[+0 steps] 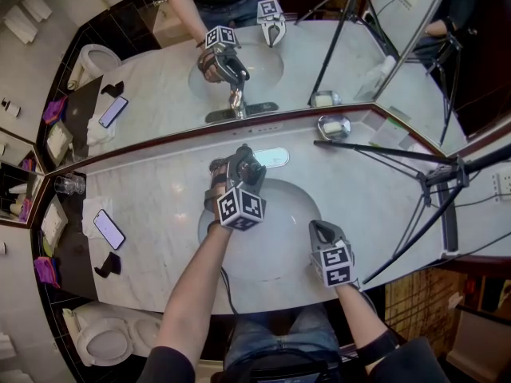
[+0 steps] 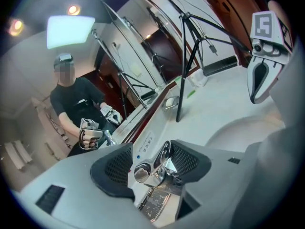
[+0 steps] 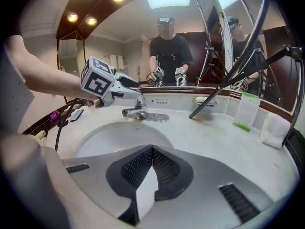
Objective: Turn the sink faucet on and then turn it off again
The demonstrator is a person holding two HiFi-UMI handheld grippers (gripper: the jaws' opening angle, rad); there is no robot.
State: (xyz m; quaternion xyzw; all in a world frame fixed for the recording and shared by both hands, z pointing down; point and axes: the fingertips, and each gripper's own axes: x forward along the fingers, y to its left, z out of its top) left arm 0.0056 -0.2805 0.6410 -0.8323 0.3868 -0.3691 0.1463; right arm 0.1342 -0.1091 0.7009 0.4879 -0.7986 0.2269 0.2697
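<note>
Your left tool [image 2: 155, 163] is grasping the faucet lever [image 2: 164, 151]: the chrome lever sits between the jaws with a pad pressed to each side. The spout [image 3: 129, 112] is just below that tool, over the far edge of the basin [image 3: 109, 137]. No stream shows under the spout, so I judge you are on the first step, turning the water on.

The next move calls for a firm hold and a slow swing of the lever until water runs, then the reverse swing to shut it off.

Your right tool [image 3: 152, 151] is clenched on nothing, and it hovers over the near rim of the basin, well apart from the faucet.

Beyond the tools, the marble surface [image 1: 160, 206] carries:
- one faucet
- one basin
- one soap dish [image 1: 333, 126], past the left tool
- one glass [image 1: 70, 184], far to its left
- one smartphone [image 1: 108, 229], also far to its left
- one tripod [image 1: 435, 182], beyond the right tool
</note>
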